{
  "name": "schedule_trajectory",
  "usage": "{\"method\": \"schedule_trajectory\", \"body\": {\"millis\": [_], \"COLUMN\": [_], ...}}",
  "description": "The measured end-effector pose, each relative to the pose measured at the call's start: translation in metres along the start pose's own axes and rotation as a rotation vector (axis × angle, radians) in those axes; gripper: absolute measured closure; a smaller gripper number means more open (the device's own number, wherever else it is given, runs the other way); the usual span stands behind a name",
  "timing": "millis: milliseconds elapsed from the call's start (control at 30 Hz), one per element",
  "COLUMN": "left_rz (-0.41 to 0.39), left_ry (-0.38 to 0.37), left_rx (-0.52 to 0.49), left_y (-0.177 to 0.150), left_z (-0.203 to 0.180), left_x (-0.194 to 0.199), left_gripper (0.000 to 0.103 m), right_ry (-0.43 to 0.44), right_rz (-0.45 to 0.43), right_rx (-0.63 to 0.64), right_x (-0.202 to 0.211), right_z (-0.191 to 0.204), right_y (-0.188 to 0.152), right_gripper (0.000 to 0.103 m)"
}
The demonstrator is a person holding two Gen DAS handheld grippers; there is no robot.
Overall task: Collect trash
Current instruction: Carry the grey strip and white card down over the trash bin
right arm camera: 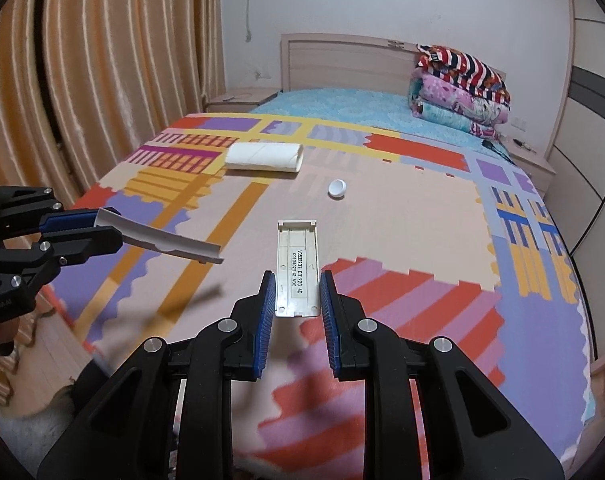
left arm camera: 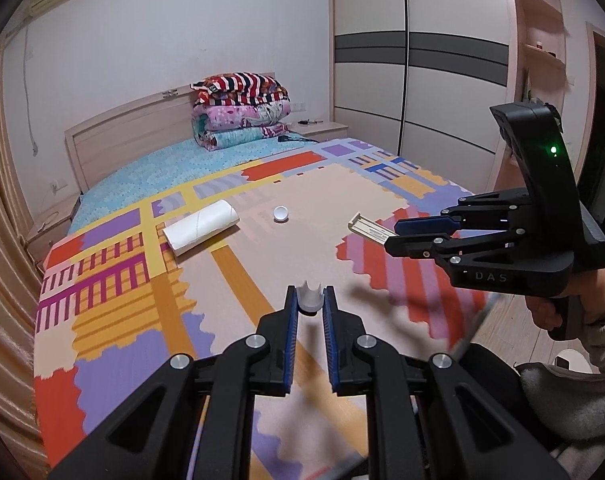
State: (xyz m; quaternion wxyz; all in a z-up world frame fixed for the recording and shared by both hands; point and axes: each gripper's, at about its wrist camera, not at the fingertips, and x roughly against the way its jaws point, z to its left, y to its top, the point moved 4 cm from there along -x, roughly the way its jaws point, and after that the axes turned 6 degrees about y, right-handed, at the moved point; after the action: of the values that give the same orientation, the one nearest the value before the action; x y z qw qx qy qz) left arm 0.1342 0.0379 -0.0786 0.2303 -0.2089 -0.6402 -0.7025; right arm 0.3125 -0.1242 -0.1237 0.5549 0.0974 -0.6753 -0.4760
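Trash strip [right arm camera: 158, 240] clamped in left tool [left arm camera: 310, 300].

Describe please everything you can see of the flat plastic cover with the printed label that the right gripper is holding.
The plastic cover is a cream-white, long rectangular piece, apparently hard plastic, perhaps a battery cover. Its ribbed inner side faces up and carries a white label with black printed codes. The right gripper clamps its near end, one blue-padded finger on each long edge. It points away from the camera, seemingly lifted above the colourful bedspread. Nothing else touches it.
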Motion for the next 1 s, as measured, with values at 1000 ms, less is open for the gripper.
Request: {"method": "schedule_trajectory", "body": {"millis": [1000], "left_rz": [0.11], "left_ry": [-0.115], "left_rx": [0.017], "left_y": [-0.101], "left_z": [-0.069], "left_x": [0.07], "left_gripper": [0.091], "right_ry": [0.196], "right_rz": [0.168], "right_rx": [0.074], "right_x": [0.046], "right_z": [0.075], "right_y": [-0.124], "right_gripper": [0.08]}}
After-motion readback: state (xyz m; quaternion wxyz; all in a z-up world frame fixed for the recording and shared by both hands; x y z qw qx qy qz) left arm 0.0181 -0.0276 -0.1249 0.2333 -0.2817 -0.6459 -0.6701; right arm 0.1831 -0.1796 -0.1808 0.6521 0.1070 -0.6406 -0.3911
